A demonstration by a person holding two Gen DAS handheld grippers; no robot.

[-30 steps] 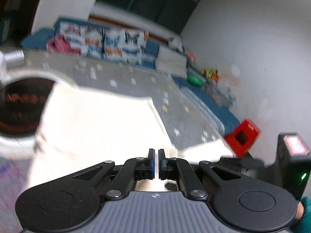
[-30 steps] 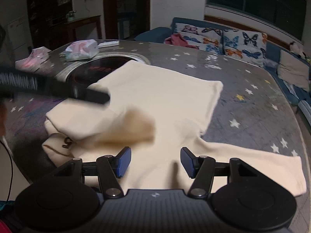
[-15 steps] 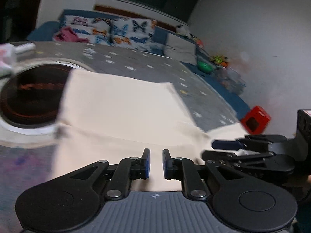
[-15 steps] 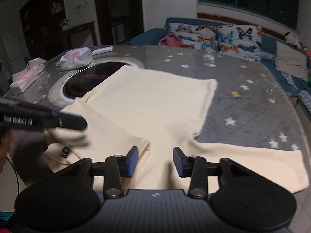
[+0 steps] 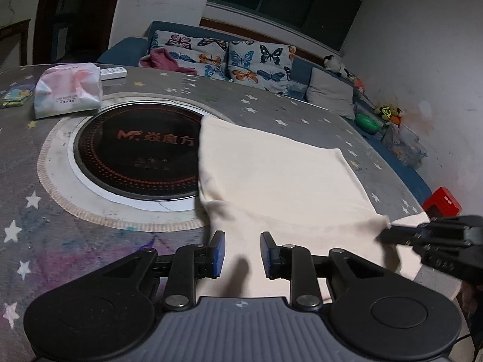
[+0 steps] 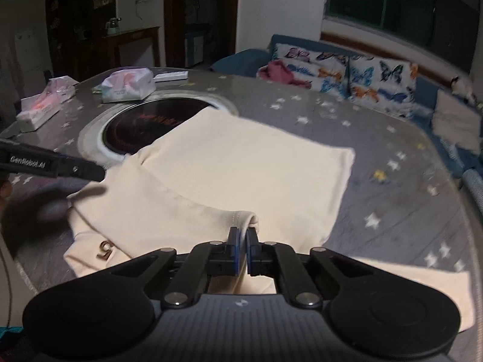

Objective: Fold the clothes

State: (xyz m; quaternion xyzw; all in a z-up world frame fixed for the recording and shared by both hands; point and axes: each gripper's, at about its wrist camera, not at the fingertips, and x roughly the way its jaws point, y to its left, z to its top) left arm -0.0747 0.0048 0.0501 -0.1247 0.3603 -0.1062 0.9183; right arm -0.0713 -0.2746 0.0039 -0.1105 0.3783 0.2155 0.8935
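The shirt, a cream one, lies spread on the grey star-patterned table, partly folded: a flap lies doubled over along its left side in the right wrist view, and one sleeve runs off to the lower right of the frame. The right claw has its jaws closed on a small bunched ridge of the cloth at the lower middle of that frame. The left claw stands partly open, with cloth lying under the gap but nothing gripped. The body of the shirt stretches away from both claws toward the top of the frame, one far corner over the round black cooktop. The pinched fold sits nearest the right hand, so any carry across likely falls to it.
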